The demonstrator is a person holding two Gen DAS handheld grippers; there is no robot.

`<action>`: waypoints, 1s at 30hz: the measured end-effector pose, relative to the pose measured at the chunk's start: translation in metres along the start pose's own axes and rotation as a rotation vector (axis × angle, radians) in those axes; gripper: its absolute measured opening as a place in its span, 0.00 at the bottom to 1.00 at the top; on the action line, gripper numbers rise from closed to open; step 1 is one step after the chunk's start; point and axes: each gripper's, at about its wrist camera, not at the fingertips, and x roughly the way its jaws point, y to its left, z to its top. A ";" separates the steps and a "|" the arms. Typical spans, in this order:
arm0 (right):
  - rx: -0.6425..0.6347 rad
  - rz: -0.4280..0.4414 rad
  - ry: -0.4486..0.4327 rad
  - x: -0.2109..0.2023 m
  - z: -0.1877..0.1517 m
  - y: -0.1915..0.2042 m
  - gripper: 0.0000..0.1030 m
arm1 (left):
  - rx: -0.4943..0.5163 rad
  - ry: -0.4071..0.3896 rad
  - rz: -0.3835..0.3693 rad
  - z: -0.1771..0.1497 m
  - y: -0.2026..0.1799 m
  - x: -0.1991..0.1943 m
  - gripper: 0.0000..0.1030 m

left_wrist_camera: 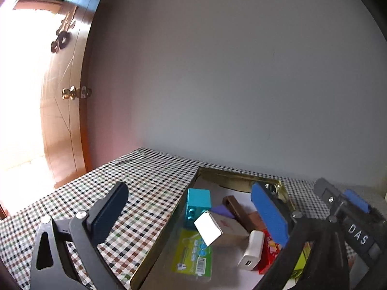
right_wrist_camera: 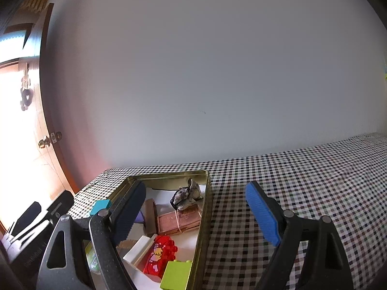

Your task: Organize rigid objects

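While both grippers, L point(left_wrist_camera: 193, 213) & R point(right_wrist_camera: 196, 211), gape empty, gold tin point(right_wrist_camera: 205, 207) holds blocks, charger point(left_wrist_camera: 251, 251) etc.

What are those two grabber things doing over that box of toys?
A person is tidying small things into a gold tin on a checkered tablecloth. Both grabbers, the left gripper and right gripper, hang open above it, holding nothing. Inside lie a teal block, a white charger and a red brick.
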 end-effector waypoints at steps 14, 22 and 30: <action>-0.021 0.022 -0.024 -0.027 -0.002 -0.003 0.84 | 0.097 0.021 0.016 -0.017 -0.011 -0.014 1.00; -0.088 0.038 -0.073 -0.041 -0.007 0.007 0.84 | 0.087 0.024 0.039 -0.018 -0.011 -0.016 1.00; -0.094 0.022 -0.123 -0.052 -0.009 0.005 0.84 | 0.084 0.024 0.051 -0.017 -0.012 -0.016 1.00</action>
